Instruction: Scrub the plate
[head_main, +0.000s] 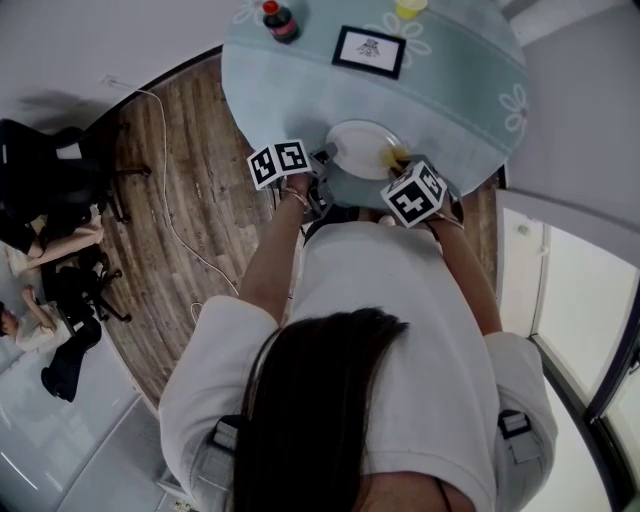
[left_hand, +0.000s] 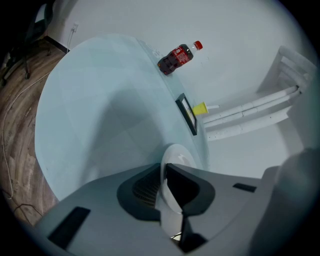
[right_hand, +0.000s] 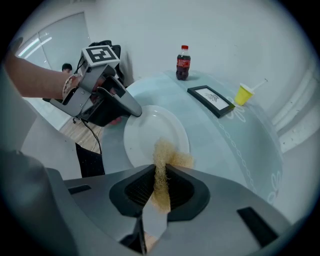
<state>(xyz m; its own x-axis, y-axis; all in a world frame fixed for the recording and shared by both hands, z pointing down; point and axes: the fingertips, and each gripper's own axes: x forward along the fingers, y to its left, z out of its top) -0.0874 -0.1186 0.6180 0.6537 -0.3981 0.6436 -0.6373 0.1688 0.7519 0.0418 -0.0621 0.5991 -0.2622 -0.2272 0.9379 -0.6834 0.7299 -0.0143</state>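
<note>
A white plate lies near the front edge of the round table. My left gripper is shut on the plate's rim; the right gripper view shows it clamped on the plate's left edge. My right gripper is shut on a tan fibrous scrub pad. The pad's tuft sticks out over the near part of the plate. In the head view the scrub pad sits at the plate's right edge, between the two marker cubes.
A cola bottle, a black-framed picture and a yellow cup stand at the table's far side. The pale teal cloth covers the tabletop. Wooden floor with a white cable lies to the left.
</note>
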